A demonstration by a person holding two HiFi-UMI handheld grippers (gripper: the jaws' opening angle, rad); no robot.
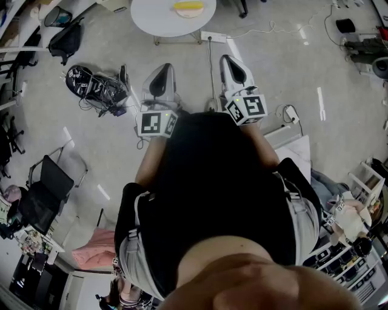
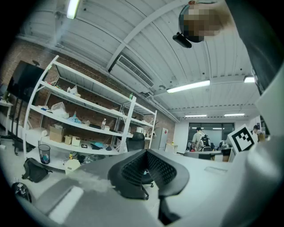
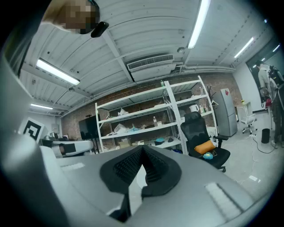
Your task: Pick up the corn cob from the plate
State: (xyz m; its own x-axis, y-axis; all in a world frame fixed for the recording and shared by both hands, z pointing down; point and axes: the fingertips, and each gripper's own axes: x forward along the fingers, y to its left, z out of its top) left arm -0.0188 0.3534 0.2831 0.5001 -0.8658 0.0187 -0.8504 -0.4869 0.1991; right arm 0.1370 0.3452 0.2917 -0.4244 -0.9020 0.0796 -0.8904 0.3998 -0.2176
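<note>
Now: nothing picked up yet.
Corn: lies on the plate on the round table, well ahead of both grippers.
Left gripper: jaws pressed together, empty.
Right gripper: jaws pressed together, empty.
Feel: likely light, hard, bumpy, may roll.
Hold: best across its middle, I think.
</note>
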